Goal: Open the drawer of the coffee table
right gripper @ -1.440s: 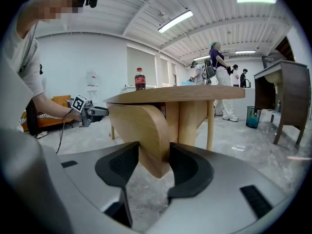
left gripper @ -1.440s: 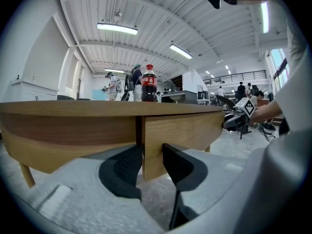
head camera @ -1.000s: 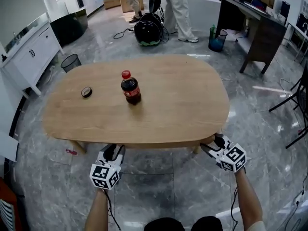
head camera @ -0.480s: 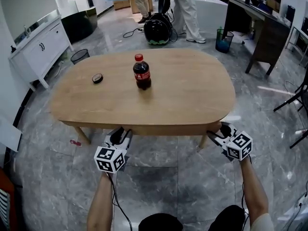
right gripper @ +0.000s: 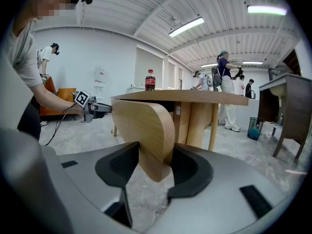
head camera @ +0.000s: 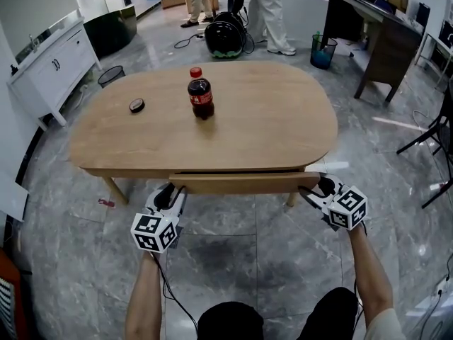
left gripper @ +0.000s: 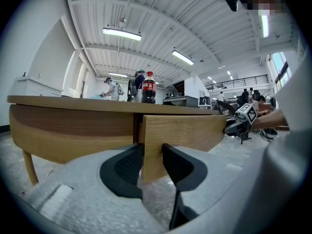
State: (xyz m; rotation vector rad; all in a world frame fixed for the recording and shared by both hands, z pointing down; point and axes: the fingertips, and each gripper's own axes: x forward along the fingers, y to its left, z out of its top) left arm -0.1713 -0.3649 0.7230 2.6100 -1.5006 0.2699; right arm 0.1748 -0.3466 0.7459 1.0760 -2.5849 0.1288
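Between the pads of left gripper [left gripper: 152, 162], closed narrow on it: one end of the drawer front [left gripper: 185, 133], board seen edge-on. Same at right gripper [right gripper: 156, 165], clamped on the rounded opposite end of that board. Jaw tips in the head view tucked under the board, hard to make out. Drawer's inside hidden beneath the coffee table [head camera: 283, 129] top, only a dark slit showing above the board. Beyond the jaws, on the top: cola bottle [head camera: 200, 93] upright, small dark disc [head camera: 136, 105] to its left, well apart. Versus half a second back: board flush with the apron then, now standing proud of it toward the person, both grippers drawn back with it.
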